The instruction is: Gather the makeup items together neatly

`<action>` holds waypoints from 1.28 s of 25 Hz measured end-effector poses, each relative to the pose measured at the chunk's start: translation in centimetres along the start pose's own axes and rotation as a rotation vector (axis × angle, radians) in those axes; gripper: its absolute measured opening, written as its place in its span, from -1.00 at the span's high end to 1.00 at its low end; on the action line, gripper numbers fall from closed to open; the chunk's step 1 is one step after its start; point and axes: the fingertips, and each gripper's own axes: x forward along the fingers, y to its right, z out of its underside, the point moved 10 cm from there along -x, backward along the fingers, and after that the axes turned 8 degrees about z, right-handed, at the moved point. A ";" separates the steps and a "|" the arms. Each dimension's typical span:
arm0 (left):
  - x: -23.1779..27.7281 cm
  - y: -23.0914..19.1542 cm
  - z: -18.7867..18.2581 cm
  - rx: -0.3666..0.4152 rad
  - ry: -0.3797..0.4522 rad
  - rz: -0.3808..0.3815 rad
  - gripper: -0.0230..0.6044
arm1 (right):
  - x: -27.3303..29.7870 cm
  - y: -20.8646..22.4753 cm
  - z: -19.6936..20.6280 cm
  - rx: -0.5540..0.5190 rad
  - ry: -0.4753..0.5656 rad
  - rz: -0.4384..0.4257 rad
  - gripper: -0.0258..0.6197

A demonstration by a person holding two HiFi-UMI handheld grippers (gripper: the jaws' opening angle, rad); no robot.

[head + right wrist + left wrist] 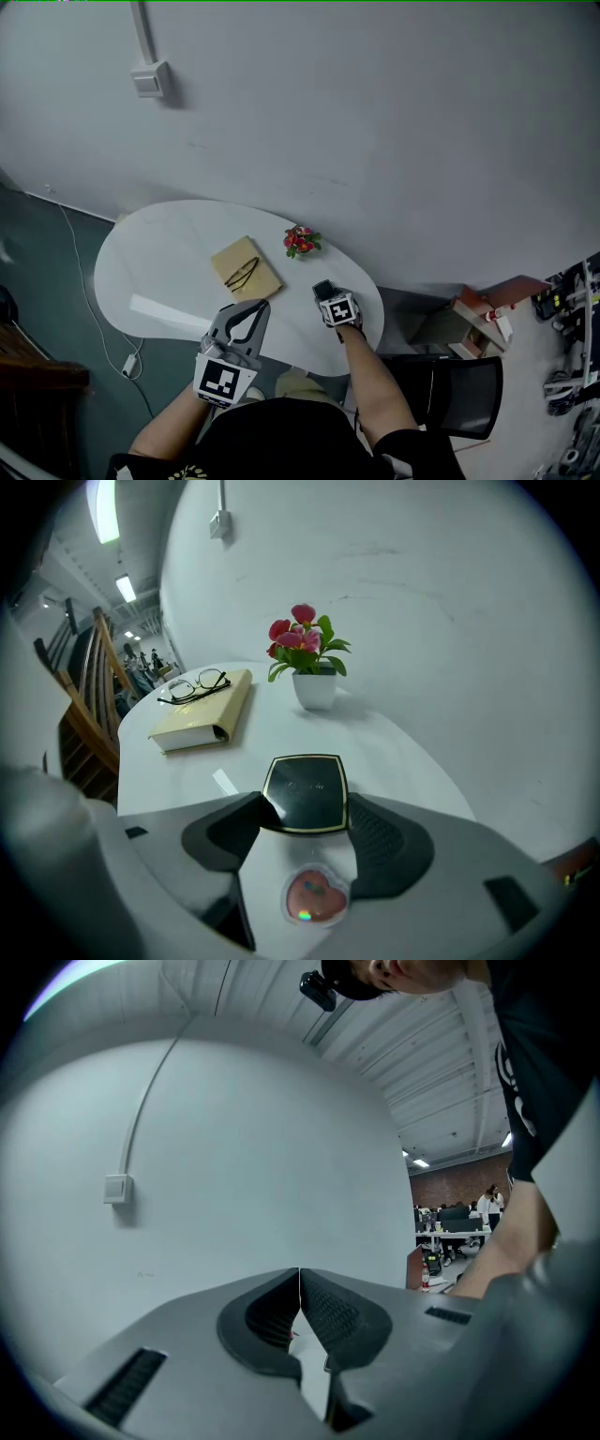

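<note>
A black square compact (305,792) with a gold rim sits between the jaws of my right gripper (305,805), which press against its two sides. In the head view that gripper (324,292) is over the right end of the white oval table (159,262), with the compact (323,289) at its tip. Under the jaws lies a small pink heart-shaped item (311,895) on the tabletop. My left gripper (250,309) hangs over the table's near edge; its jaws (299,1279) meet at the tips, hold nothing and face the grey wall.
A tan book (246,266) with glasses (194,685) on top lies mid-table. A small pot of red flowers (301,241) stands at the far edge by the wall. A black chair (450,394) is at the right, and a wooden chair (89,714) past the table's left end.
</note>
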 end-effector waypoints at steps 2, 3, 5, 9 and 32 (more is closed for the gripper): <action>-0.4 0.4 0.0 0.003 -0.023 0.017 0.85 | -0.5 -0.2 0.9 0.030 -0.005 0.016 0.01; -0.6 0.6 0.0 0.005 -0.025 0.025 0.85 | -0.6 -0.4 1.4 0.042 -0.006 0.024 0.01; -1.0 1.0 -0.1 0.009 -0.008 0.038 0.85 | -0.8 -0.9 2.4 0.057 -0.001 0.044 0.01; -2.0 1.3 0.0 0.017 -0.009 0.052 0.85 | -1.2 -2.0 4.1 0.094 -0.034 0.080 0.01; -9.5 2.6 1.1 0.045 -0.041 0.045 0.85 | -2.7 -7.9 4.5 0.269 -0.016 0.198 0.01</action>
